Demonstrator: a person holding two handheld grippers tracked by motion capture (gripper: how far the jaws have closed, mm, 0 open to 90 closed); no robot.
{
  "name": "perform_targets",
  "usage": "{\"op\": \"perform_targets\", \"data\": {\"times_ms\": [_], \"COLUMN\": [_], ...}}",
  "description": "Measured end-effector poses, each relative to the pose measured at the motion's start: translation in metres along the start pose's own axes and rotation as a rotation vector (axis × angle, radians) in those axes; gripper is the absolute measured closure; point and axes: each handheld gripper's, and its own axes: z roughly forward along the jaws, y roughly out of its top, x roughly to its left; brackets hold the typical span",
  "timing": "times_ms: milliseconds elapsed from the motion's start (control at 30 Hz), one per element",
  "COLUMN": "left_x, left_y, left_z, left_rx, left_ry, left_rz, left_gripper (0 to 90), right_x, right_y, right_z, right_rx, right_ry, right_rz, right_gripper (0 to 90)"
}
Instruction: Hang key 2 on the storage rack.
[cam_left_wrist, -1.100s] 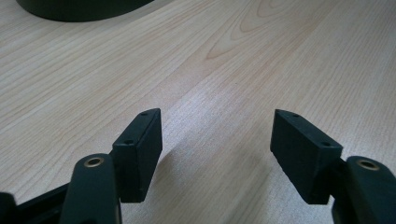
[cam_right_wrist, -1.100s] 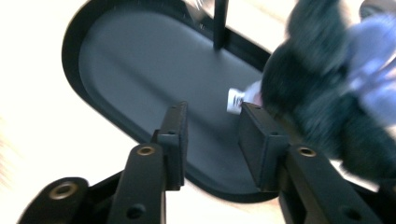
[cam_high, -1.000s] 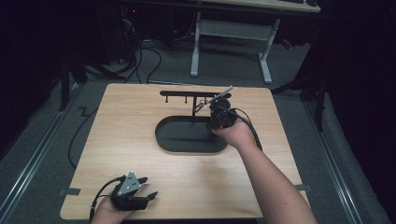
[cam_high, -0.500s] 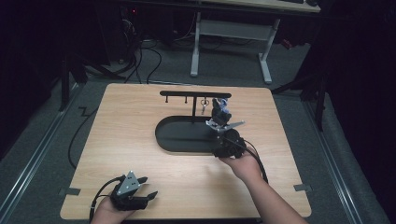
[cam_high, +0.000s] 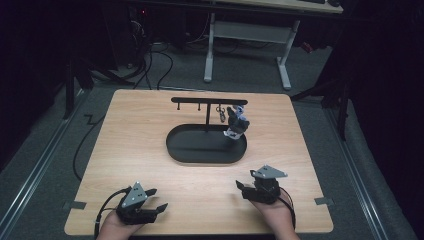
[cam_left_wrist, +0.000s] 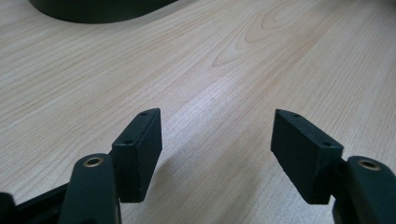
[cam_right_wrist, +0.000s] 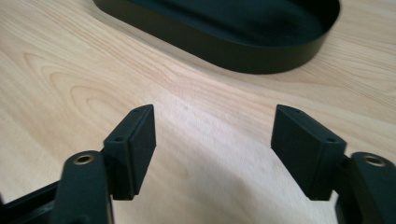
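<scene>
A black oval tray (cam_high: 190, 152) with a T-shaped rack (cam_high: 207, 101) stands mid-table. A small blue, white and black charm (cam_high: 236, 124) hangs by the rack's right end, over the tray. My right gripper (cam_high: 241, 190) rests near the front edge, right of centre, well short of the tray. Its jaws have just been opening, and in the right gripper view the right gripper (cam_right_wrist: 215, 140) stands open over bare wood, the tray's wall (cam_right_wrist: 261, 56) ahead. My left gripper (cam_high: 157, 199) lies at the front left. The left gripper (cam_left_wrist: 217, 140) is open with nothing between its fingers.
A small metal ring (cam_high: 220, 114) hangs from a hook on the rack beside the charm. The wooden table (cam_high: 130, 130) has bare wood on all sides of the tray. Desk legs and cables lie on the floor beyond the far edge.
My right hand has pulled back from the rack to the near edge and come lower, leaving the charm hanging there. The left gripper has not moved.
</scene>
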Motion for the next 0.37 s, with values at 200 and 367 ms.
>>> {"op": "perform_targets", "data": {"times_ms": [200, 367], "left_x": [0.003, 0.002], "left_y": [0.0, 0.001], "left_z": [-0.003, -0.003], "left_rx": [-0.036, -0.043], "left_ry": [-0.02, 0.0], "left_rz": [-0.042, -0.039], "left_gripper": [34.6, 34.7], "right_x": [-0.012, -0.019], "right_y": [-0.029, -0.033], "right_z": [-0.019, -0.014], "right_rx": [-0.018, -0.02], "right_ry": [0.035, 0.018], "right_rz": [0.044, 0.087], "right_gripper": [22.0, 20.6]}}
